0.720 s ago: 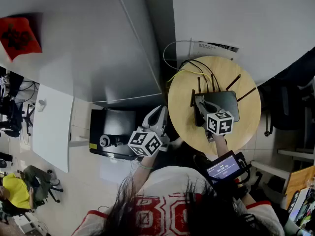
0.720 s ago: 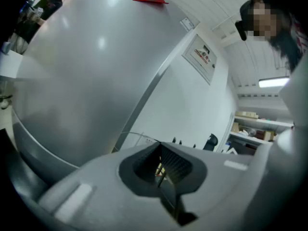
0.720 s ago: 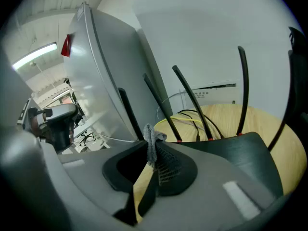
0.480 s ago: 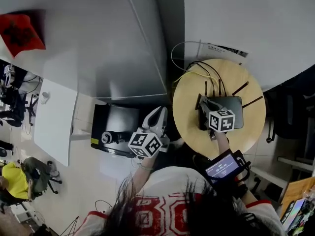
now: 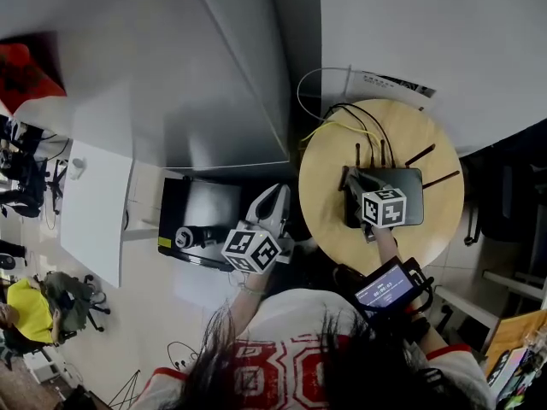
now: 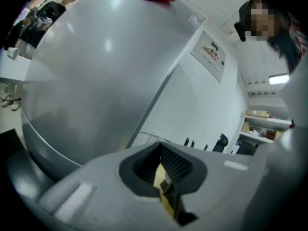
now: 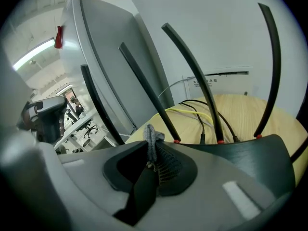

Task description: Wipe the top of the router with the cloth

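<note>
A black router [image 5: 408, 202] with several upright antennas [image 7: 192, 76] lies on a small round wooden table [image 5: 329, 178]. My right gripper [image 5: 349, 182] rests over the router's left part, shut on a grey cloth [image 7: 151, 135] whose bunched end sticks up between its fingers. In the right gripper view the router's dark top [image 7: 255, 158] runs off to the right of that gripper [image 7: 153, 147]. My left gripper [image 5: 274, 203] hangs off the table's left edge, shut with nothing in it. The left gripper view shows its own closed jaws [image 6: 166, 177] and a sliver of wood behind them.
Yellow and black cables [image 5: 340, 125] run from the router's back to the wall. A tall grey cabinet [image 5: 197, 75] stands left of the table, with a black box [image 5: 201, 216] on the floor below it. A dark chair [image 5: 504, 203] sits to the right.
The head camera has shifted a little. The right gripper with the cloth stays on the router's left part, barely moved. The left gripper holds its place.
</note>
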Demonstrator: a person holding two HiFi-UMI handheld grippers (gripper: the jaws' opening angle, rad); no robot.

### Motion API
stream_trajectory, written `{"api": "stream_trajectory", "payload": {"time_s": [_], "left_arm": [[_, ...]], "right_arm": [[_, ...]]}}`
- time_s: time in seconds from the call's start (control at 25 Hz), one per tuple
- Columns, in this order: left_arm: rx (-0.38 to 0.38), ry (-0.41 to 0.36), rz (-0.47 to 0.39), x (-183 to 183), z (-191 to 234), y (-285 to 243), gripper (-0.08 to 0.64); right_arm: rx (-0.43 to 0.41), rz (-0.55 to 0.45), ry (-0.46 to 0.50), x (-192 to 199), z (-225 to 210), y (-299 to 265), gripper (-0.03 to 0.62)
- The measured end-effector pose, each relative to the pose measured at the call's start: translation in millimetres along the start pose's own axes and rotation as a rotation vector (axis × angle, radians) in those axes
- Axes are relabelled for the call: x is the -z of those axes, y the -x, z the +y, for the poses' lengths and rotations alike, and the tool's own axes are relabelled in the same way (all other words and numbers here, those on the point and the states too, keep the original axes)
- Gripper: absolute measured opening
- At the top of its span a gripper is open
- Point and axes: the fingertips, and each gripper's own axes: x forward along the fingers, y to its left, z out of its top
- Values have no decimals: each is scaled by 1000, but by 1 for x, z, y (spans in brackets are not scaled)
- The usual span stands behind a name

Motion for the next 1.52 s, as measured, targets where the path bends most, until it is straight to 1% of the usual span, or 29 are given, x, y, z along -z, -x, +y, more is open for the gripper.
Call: {"api": "stream_trajectory", "payload": {"time_s": [0.12, 0.32, 0.48, 0.8, 1.0, 1.12, 1.2, 1.36, 1.52], "left_arm": [[11, 5, 10, 3, -4, -6, 0], [32, 8, 31, 8, -10, -13, 0], [32, 7, 35, 10, -12, -16, 0], [34, 4, 41, 12, -17, -15, 0], [30, 1, 38, 11, -16, -11, 0], [24, 1, 33, 10, -13, -9, 0], [22, 3, 29, 9, -13, -8, 0], [30, 4, 24, 9, -15, -5, 0], [48, 2, 29, 12, -19, -3, 0]], "right_arm": [[20, -13, -13, -1, -13, 7, 43], [93, -38, -50, 2, -50, 28, 43], [162, -58, -88, 1, -85, 48, 43], [336, -134, -205, 3, -158, 97, 43], [395, -149, -249, 11, -182, 112, 43], [392, -157, -245, 8, -176, 111, 43], [367, -163, -220, 1, -158, 107, 43], [237, -161, -160, -4, -94, 83, 43], [102, -113, -101, 5, -27, 52, 43]]}}
